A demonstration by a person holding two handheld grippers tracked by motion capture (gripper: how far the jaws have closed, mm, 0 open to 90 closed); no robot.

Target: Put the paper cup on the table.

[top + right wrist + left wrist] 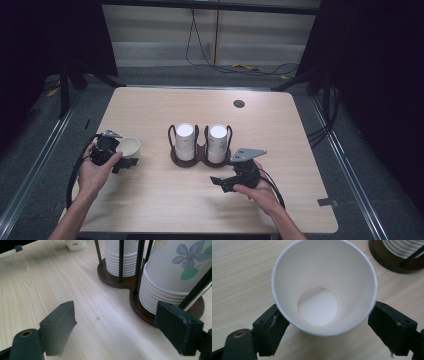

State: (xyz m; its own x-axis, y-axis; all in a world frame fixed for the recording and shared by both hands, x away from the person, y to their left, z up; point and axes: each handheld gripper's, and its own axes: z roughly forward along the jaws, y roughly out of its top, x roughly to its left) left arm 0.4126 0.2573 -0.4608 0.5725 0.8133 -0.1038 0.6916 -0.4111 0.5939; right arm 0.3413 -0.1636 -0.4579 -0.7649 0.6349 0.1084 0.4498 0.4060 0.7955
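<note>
The left gripper (126, 163) is lying low over the table (160, 200), jaws apart around an empty paper cup (324, 287) without pressing it. The right gripper (218, 182) is hovering, jaws apart, beside the cup holder (140, 305) holding two stacks

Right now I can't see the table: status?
Left hand-held gripper open around upright paper cup. Right hand-held gripper open, empty, beside cup holder. Nothing in the way.
</note>
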